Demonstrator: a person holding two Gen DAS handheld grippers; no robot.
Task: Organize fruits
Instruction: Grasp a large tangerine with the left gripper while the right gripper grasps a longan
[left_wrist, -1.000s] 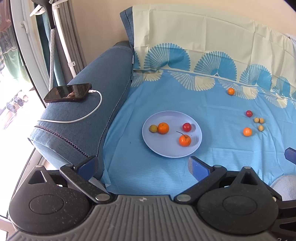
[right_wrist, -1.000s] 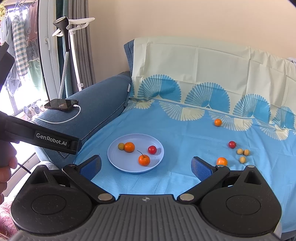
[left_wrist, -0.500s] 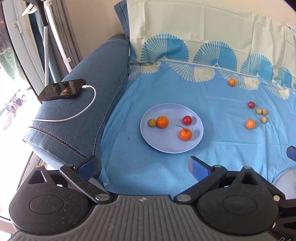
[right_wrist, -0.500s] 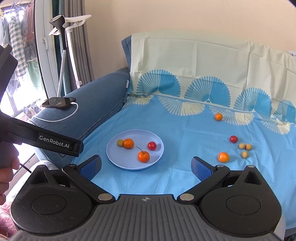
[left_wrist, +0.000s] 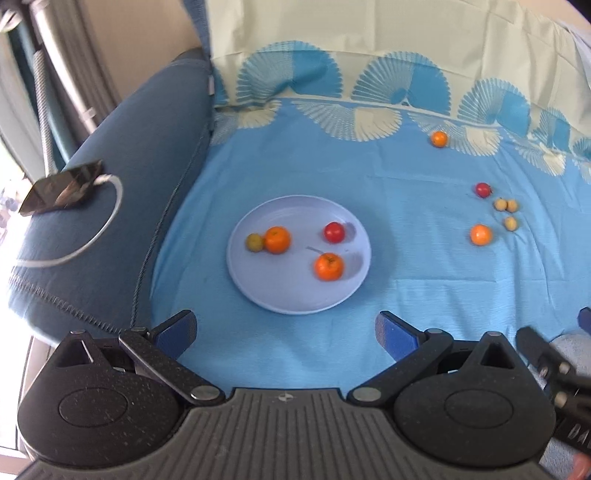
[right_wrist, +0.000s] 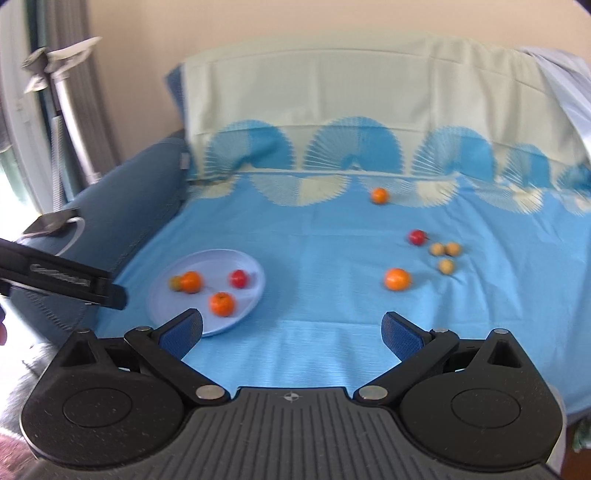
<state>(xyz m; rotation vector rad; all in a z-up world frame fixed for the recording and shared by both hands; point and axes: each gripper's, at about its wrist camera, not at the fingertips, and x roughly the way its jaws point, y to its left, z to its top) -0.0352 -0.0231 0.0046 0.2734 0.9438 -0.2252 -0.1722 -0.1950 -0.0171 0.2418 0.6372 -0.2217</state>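
Observation:
A pale blue plate (left_wrist: 258, 288) (right_wrist: 255, 291) lies on the blue cloth and holds two oranges (left_wrist: 277, 240) (left_wrist: 328, 266), a red fruit (left_wrist: 334, 232) and a small green one (left_wrist: 254, 242). Loose on the cloth to the right are an orange (right_wrist: 397, 279), a red fruit (right_wrist: 417, 237), three small tan fruits (right_wrist: 446, 266) and a far orange (right_wrist: 379, 195). My left gripper (left_wrist: 286, 332) hangs open and empty just short of the plate. Open and empty too, my right gripper (right_wrist: 291, 332) sits right of the plate, with the loose orange ahead of it.
The cloth (left_wrist: 406, 295) covers a sofa seat and backrest. On the blue armrest (left_wrist: 122, 192) at left lies a phone (left_wrist: 61, 186) with a white cable. A stand (right_wrist: 59, 110) and curtains rise beyond the armrest. The left gripper's body (right_wrist: 62, 282) crosses the right wrist view.
Both grippers have moved forward and to the right over the sofa. The plate has slid left in the right wrist view, and the loose fruits now look closer. Both stay open.

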